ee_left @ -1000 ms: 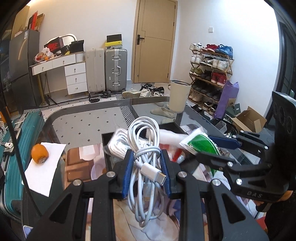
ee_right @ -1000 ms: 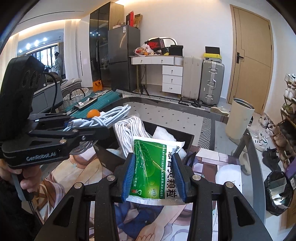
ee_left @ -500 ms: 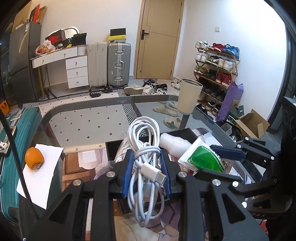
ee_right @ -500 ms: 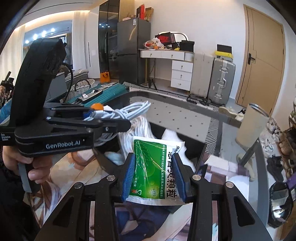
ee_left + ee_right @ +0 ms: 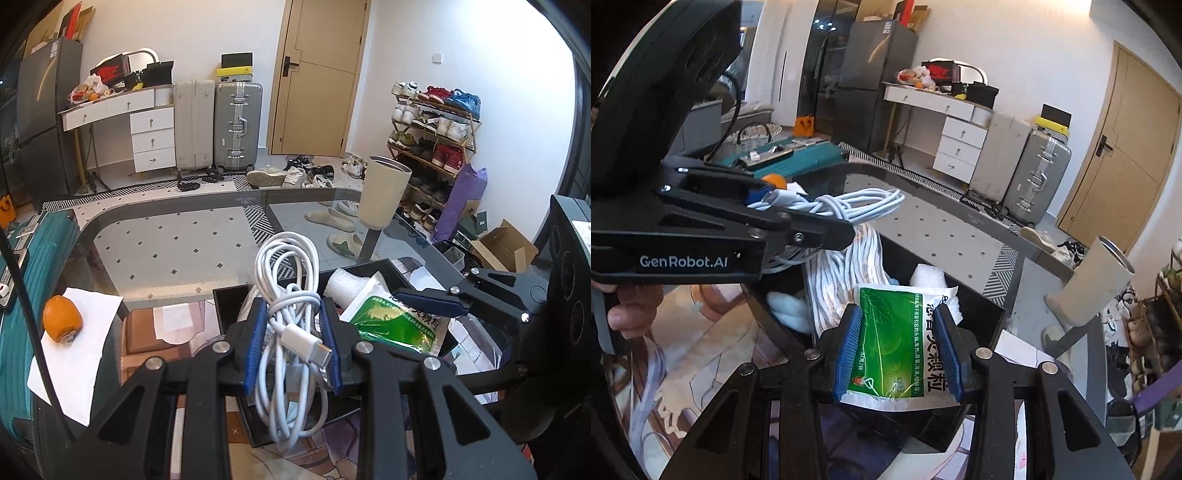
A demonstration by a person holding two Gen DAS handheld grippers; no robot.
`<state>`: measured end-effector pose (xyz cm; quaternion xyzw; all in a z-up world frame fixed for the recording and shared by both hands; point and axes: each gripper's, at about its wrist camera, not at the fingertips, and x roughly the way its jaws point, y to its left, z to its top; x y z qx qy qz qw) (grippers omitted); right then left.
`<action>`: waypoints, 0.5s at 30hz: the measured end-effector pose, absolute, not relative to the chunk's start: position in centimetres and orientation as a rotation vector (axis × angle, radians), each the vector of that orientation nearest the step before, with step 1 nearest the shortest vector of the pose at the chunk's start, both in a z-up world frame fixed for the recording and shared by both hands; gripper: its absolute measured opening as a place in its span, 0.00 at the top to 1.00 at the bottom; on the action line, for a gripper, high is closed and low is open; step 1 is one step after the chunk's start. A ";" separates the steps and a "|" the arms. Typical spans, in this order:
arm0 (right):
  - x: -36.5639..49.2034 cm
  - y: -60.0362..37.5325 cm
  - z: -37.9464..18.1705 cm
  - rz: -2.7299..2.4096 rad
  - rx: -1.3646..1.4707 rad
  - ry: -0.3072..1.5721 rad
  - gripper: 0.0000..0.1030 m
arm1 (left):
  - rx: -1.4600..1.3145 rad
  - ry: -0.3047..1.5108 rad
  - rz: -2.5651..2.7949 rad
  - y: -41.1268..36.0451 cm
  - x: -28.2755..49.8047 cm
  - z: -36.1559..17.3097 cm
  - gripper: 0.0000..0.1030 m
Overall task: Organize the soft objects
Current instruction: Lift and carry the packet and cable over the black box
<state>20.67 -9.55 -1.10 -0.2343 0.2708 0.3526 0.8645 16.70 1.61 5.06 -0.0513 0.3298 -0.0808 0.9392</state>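
Note:
My left gripper is shut on a coiled white USB cable and holds it above the black tray. My right gripper is shut on a green and white packet, also over the black tray. The packet shows at the right of the left wrist view, and the cable at the left of the right wrist view. A white striped cloth, a pale blue soft item and a white foam roll lie in the tray.
The tray stands on a glass table with a printed mat. An orange rests on white paper at the left. A teal suitcase, a beige bin and a shoe rack stand around the table.
Both grippers have risen and tilted a little above the tray, each holding its item. The left gripper now sits closer and higher in the right wrist view.

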 end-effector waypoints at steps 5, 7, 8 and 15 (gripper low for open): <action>21.0 -9.8 -1.3 0.759 -0.482 0.591 0.59 | -0.090 0.690 -0.182 1.0 17.0 4.5 0.74; 21.0 -9.7 -1.3 0.770 -0.488 0.599 0.55 | -0.087 0.699 -0.194 0.6 17.2 4.2 0.74; 21.0 -9.7 -1.4 0.774 -0.495 0.603 0.54 | -0.083 0.708 -0.204 0.4 17.3 4.0 0.74; 21.0 -10.5 -1.0 0.760 -0.488 0.609 0.38 | -0.045 0.731 -0.229 -0.5 17.5 3.2 0.74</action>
